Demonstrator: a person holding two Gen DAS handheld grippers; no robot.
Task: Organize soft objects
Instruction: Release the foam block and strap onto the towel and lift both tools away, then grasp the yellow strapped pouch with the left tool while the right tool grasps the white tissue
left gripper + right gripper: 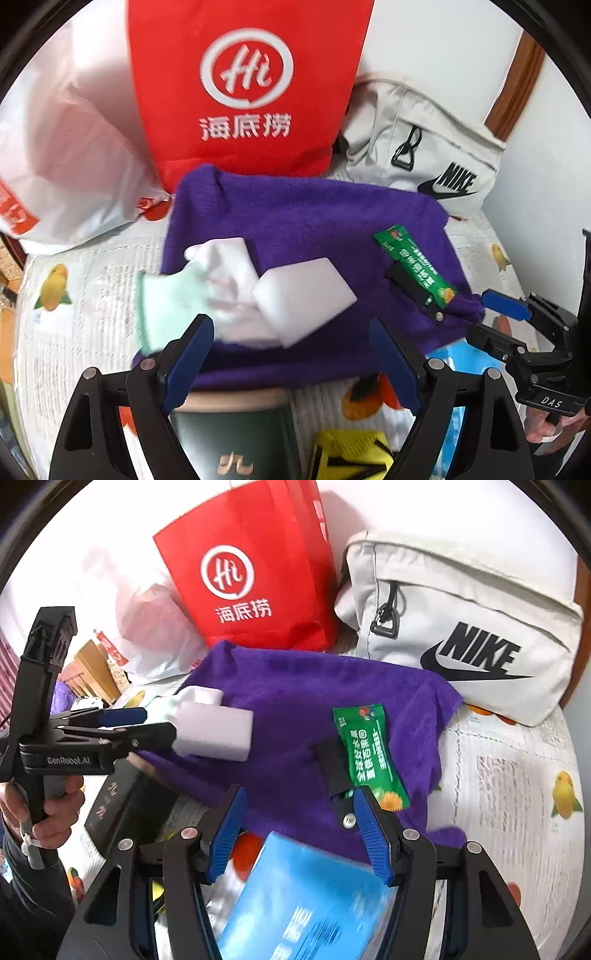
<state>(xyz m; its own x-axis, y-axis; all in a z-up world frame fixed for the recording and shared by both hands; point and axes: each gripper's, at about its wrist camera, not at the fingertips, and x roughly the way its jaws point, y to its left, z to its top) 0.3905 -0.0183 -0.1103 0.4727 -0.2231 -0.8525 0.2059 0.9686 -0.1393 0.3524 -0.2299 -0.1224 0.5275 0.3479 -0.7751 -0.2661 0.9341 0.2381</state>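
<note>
A purple towel lies spread on the table, also in the right wrist view. On it lie a white sponge block, a white sock with a mint cuff and a green sachet beside a black clip. My left gripper is open, just short of the sponge and sock. From the right wrist view the left gripper's fingers reach the sponge. My right gripper is open above a blue packet, its right finger near the green sachet.
A red tote bag, a white plastic bag and a white Nike bag stand behind the towel. A dark green box and a yellow-black item lie near the front. The tablecloth has a fruit print.
</note>
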